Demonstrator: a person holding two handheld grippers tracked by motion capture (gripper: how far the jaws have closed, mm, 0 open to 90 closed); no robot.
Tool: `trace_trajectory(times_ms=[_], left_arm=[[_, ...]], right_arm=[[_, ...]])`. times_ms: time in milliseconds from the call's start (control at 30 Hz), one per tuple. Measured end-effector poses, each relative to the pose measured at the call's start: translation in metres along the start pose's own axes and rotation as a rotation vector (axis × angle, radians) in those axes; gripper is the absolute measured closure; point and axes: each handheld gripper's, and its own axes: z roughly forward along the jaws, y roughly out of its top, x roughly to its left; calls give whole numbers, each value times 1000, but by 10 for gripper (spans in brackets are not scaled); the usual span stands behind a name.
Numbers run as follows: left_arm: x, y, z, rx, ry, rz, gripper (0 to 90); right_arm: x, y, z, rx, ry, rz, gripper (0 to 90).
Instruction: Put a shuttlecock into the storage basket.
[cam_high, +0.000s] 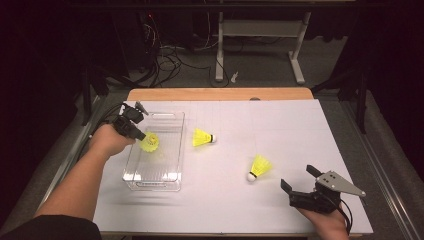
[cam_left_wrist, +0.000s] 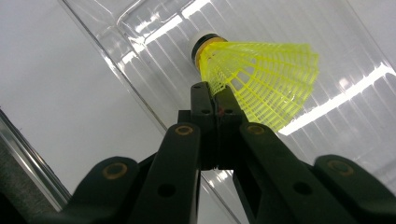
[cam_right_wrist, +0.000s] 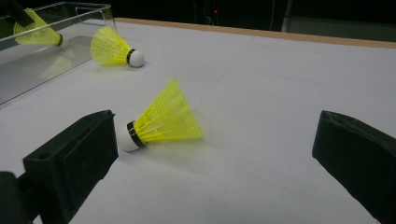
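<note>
Up over the clear plastic box (cam_high: 131, 173), the left gripper (cam_high: 140, 135) has its jaws pressed together on the skirt edge of a shuttlecock (cam_high: 150, 142). That shuttlecock has a bright yellow mesh skirt with thin ribs, a yellow and black band at its neck and a pale cap beyond it, seen close in the left gripper view (cam_left_wrist: 261, 84). It hangs above the ribbed floor of the box. Two more yellow shuttlecocks lie on the white table (cam_high: 280, 125): one (cam_high: 204, 138) just beside the box, one (cam_high: 260, 167) nearer the right gripper (cam_high: 300, 181). The right gripper's jaws stand wide apart, holding nothing, low over the table with the nearer shuttlecock ahead of them.
</note>
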Motion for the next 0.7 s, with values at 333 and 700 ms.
trace_trajectory(times_ms=[333, 700], left_arm=[[-5, -1, 2, 51, -14, 24, 893], [-11, -7, 6, 109, 5, 20, 890]], right_arm=[[0, 0, -1, -2, 0, 0, 6], [1, 1, -1, -6, 3, -6, 6]])
